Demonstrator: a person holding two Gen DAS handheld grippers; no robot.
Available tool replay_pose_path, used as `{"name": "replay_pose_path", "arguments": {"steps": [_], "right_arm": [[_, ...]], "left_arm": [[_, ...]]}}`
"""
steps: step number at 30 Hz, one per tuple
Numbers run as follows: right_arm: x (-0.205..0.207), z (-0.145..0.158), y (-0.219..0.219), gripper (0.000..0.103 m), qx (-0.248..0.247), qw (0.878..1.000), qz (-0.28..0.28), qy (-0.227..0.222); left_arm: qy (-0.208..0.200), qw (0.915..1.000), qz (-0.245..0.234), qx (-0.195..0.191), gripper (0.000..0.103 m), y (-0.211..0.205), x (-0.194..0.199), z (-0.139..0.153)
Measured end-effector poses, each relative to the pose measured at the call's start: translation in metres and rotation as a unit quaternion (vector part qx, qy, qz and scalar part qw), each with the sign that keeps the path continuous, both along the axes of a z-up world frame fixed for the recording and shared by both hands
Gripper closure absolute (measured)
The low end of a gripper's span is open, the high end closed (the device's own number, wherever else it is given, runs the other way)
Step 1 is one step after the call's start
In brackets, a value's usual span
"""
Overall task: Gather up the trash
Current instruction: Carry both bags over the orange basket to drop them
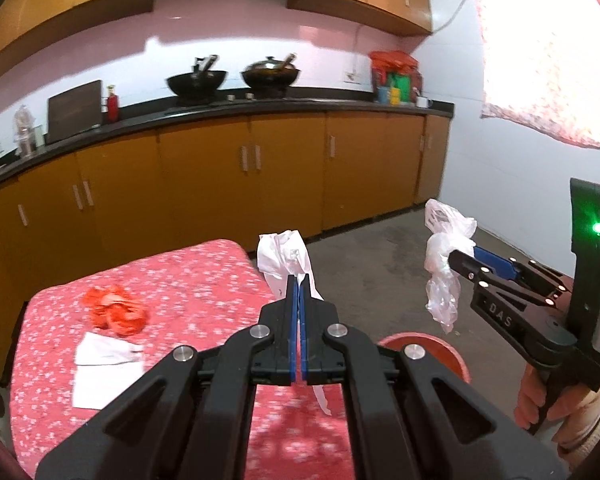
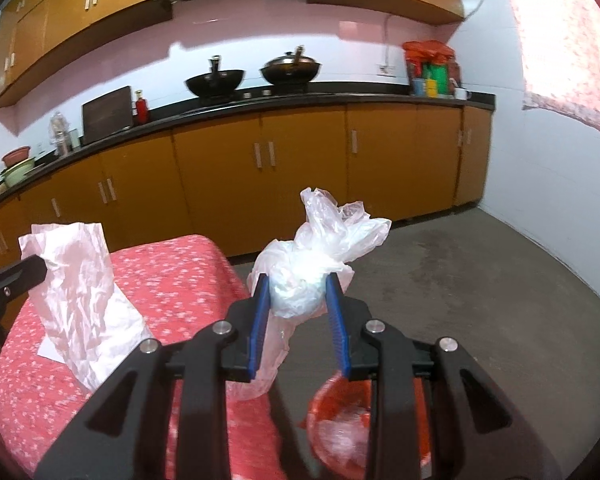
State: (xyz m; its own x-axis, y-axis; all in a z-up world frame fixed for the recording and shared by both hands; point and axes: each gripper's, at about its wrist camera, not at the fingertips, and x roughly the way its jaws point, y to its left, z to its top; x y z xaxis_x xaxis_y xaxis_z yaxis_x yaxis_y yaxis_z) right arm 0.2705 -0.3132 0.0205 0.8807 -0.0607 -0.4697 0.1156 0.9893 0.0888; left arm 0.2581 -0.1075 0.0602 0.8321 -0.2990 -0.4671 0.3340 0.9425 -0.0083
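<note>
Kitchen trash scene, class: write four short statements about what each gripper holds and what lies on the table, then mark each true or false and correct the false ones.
1. The left gripper is shut on a white paper bag. True.
2. The right gripper is empty. False: it clamps a clear plastic bag.
3. An orange crumpled wrapper lies on the red floral tablecloth. True.
4. The red bin stands on the table. False: it sits beside the table, below the right gripper.
</note>
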Motion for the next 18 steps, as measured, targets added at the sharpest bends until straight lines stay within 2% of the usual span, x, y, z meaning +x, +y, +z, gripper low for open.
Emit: {"name": "replay_pose_path", "arguments": {"steps": [11, 18], "right_arm": [[-0.006, -0.037, -0.082, 0.074, 0.012, 0.997, -0.063, 0.031], [-0.007, -0.066, -0.127, 0.074, 0.015, 0.994, -0.090, 0.055]], "left_arm": [[0.020, 0.9974, -0.066, 0.020, 0.103, -0.083, -0.001, -0.023], [0.056, 0.9942, -0.088, 0.024, 0.103, -0.128, 0.004, -0.053]]}}
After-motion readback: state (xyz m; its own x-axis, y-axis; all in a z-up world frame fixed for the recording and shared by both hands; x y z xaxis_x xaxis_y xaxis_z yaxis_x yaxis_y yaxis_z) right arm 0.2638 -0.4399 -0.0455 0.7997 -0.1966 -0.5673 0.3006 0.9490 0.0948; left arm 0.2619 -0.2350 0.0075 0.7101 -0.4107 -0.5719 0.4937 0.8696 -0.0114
